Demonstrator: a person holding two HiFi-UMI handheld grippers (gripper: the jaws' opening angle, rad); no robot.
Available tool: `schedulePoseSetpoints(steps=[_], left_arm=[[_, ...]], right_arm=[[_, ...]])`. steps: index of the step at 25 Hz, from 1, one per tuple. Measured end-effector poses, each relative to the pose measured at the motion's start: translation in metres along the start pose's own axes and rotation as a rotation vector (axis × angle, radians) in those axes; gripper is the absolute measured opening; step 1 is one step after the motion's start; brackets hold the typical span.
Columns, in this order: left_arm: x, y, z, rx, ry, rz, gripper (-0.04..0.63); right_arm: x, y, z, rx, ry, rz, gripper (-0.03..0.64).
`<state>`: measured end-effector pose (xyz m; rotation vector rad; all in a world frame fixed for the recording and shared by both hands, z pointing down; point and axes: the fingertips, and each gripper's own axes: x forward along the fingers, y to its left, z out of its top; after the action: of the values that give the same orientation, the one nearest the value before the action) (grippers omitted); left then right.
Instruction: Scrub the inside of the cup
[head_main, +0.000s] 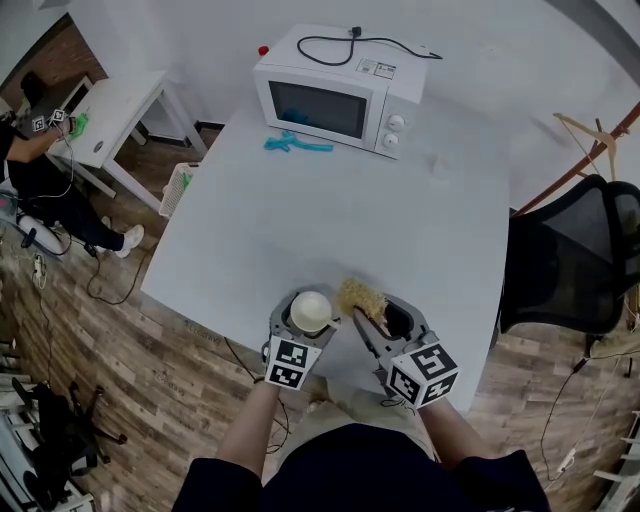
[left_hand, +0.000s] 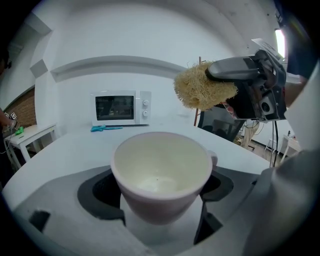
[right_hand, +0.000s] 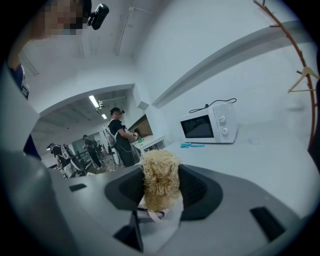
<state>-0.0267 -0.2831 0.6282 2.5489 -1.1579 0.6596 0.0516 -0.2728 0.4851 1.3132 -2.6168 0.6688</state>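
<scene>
A cream cup (left_hand: 160, 172) (head_main: 310, 311) sits upright between the jaws of my left gripper (head_main: 308, 312), which is shut on it; its inside is bare. My right gripper (head_main: 372, 308) is shut on a yellow fibrous scrubber (right_hand: 160, 181) (head_main: 360, 297). In the left gripper view the scrubber (left_hand: 202, 87) hangs above and to the right of the cup's rim, apart from it. Both grippers are over the near edge of the white table (head_main: 400, 220).
A white microwave (head_main: 335, 92) stands at the table's far side with a cable on top and a teal tool (head_main: 296, 144) in front of it. A black office chair (head_main: 580, 265) stands right of the table. A person works at a side desk (head_main: 110, 110) far left.
</scene>
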Motion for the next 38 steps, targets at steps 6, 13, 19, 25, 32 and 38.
schedulePoseSetpoints(steps=[6,13,19,25,32,38], left_arm=[[-0.032,-0.017,-0.005,0.018,-0.008,-0.013,0.422],[-0.075,-0.035,-0.02,0.015,0.0,-0.01,0.422],[-0.114,-0.052,-0.023,0.017,-0.022,0.002,0.422],[-0.137,-0.065,-0.03,0.039,-0.031,0.007,0.422],[-0.146,-0.071,-0.038,0.16,0.021,0.048,0.422],[-0.146,-0.072,-0.04,0.325,0.084,0.091,0.422]], right_arm=[[-0.02,0.026,-0.012,-0.003,-0.016,-0.016,0.178],[-0.049,0.06,-0.029,-0.021,-0.027,-0.03,0.178],[-0.072,0.093,-0.042,-0.051,-0.033,-0.018,0.178],[-0.084,0.123,-0.051,-0.128,-0.014,0.026,0.177],[-0.087,0.178,-0.054,-0.464,0.118,0.236,0.178],[-0.078,0.202,-0.067,-0.676,0.243,0.341,0.178]])
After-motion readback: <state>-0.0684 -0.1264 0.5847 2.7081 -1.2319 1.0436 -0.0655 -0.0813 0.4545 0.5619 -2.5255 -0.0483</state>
